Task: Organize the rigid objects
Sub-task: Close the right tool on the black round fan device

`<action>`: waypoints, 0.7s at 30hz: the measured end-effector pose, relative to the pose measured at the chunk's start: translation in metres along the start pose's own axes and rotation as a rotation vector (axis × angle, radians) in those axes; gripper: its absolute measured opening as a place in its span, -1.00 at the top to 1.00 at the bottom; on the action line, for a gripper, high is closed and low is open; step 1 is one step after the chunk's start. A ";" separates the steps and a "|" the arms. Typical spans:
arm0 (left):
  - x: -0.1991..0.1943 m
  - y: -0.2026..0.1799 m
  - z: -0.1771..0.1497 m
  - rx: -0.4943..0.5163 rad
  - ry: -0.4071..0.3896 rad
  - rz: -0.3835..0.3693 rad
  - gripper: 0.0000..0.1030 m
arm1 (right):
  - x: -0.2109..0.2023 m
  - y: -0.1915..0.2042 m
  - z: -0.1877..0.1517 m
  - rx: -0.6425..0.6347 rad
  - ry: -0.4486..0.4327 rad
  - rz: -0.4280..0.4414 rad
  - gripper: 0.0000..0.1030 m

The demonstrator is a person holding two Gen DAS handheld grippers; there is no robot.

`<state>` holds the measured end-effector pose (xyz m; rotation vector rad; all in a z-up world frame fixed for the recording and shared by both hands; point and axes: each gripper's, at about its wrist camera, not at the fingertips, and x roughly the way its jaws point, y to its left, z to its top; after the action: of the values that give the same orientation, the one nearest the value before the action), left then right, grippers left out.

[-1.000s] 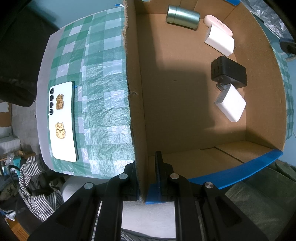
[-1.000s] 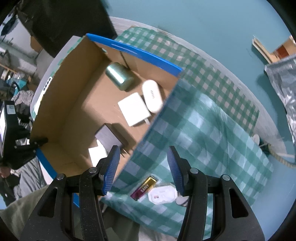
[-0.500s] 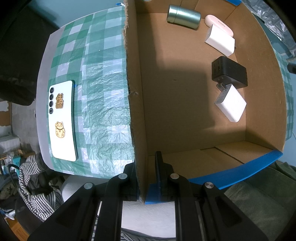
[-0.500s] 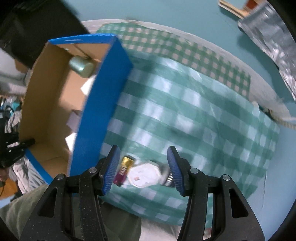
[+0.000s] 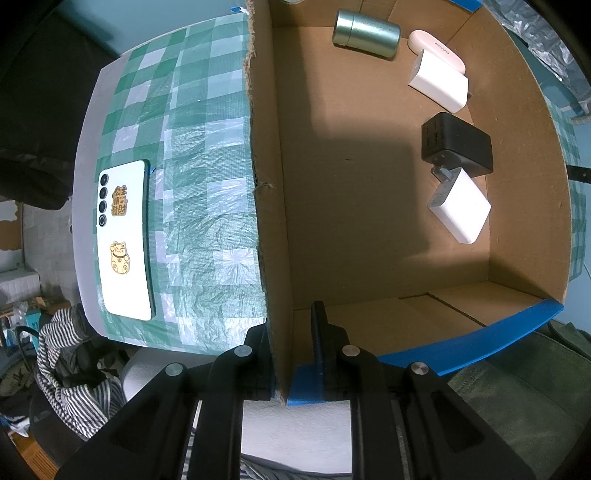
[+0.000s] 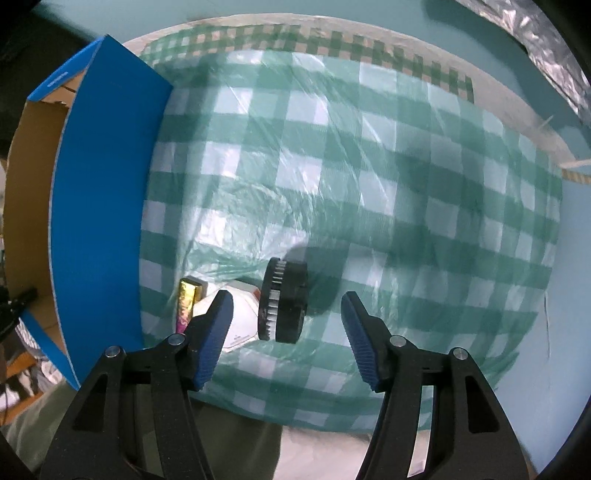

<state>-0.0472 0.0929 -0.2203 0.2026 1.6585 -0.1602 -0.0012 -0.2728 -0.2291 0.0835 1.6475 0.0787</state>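
My left gripper [image 5: 291, 354] is shut on the near corner wall of the cardboard box [image 5: 266, 229]. Inside the box lie a green metal tin [image 5: 365, 34], a pink case [image 5: 437, 50], two white chargers [image 5: 439, 81] [image 5: 460, 208] and a black adapter [image 5: 458, 144]. In the right wrist view my right gripper [image 6: 286, 319] hangs over the checked cloth with its jaws opening. A black round ribbed object [image 6: 282, 304] stands on edge between them, untouched. Left of it lie a white hexagonal box [image 6: 242, 317] and a gold and purple bar [image 6: 187, 299].
A white phone [image 5: 123, 240] with gold stickers lies face down on the green checked tablecloth [image 5: 207, 192], left of the box. The box's blue outer wall [image 6: 99, 206] stands left of my right gripper. Striped clothing [image 5: 70, 369] lies below the table edge.
My right gripper has swung away from above the box, rightward and lower over the cloth, rolled, and opened wider around the black round object. The left gripper and box have not moved.
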 end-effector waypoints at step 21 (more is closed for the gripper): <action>0.000 0.001 0.000 -0.001 0.000 -0.001 0.70 | 0.046 -0.014 -0.004 0.090 -0.012 -0.001 0.37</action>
<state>-0.0473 0.0940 -0.2203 0.2015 1.6586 -0.1602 -0.0090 -0.2824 -0.2760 0.1516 1.6392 0.0035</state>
